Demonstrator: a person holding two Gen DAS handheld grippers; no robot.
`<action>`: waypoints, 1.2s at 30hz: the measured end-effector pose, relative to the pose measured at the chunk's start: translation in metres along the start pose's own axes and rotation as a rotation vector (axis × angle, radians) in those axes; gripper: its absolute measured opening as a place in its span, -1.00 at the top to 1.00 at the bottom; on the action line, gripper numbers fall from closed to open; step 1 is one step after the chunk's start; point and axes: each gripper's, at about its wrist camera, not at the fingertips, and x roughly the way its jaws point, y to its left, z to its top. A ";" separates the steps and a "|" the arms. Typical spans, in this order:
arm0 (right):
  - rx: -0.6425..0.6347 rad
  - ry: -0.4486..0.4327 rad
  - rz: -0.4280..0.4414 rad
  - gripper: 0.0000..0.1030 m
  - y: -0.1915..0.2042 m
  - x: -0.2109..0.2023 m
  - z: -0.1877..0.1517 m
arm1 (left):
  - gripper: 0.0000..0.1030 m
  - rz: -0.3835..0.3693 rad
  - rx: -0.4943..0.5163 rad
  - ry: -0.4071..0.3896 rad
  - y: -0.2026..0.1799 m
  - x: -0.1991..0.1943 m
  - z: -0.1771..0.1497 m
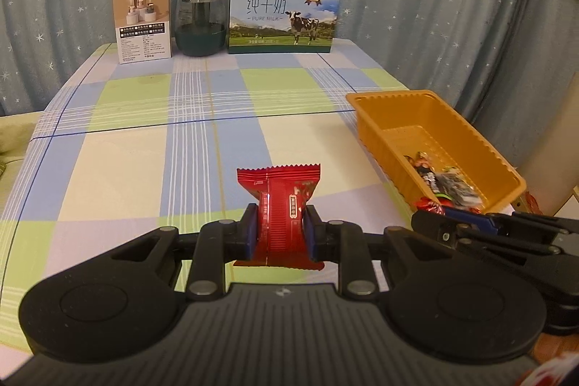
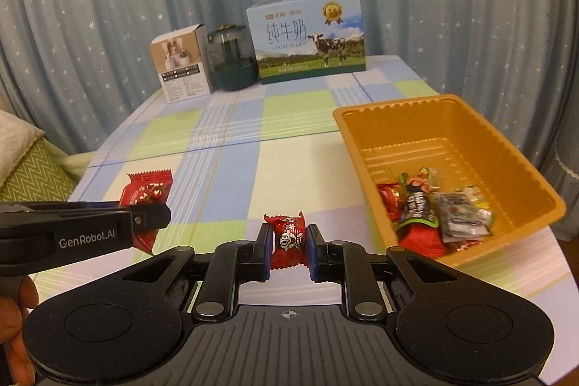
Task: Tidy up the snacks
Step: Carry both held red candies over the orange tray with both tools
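Red-wrapped snacks fill both your jaws, left gripper (image 1: 280, 228) pinching a red packet (image 1: 278, 205), right gripper (image 2: 288, 246) a small candy (image 2: 288, 236) (both above the worktop), so carry them next to the orange tray (image 2: 506, 147).

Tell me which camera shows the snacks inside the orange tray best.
The right wrist view: it looks down into the orange tray, so the snack pile shows plainly. In the left wrist view the tray sits at the edge, and its snacks look small and partly hidden.
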 end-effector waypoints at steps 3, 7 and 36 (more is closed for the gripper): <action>0.002 -0.006 -0.001 0.62 0.000 -0.011 -0.003 | 0.55 -0.002 0.010 -0.001 -0.004 -0.010 -0.004; -0.002 -0.012 -0.004 0.62 -0.001 -0.022 -0.005 | 0.55 -0.012 0.008 0.001 -0.009 -0.019 -0.008; 0.047 -0.061 -0.109 0.62 -0.052 -0.060 -0.002 | 0.55 -0.107 0.073 0.001 -0.061 -0.022 -0.003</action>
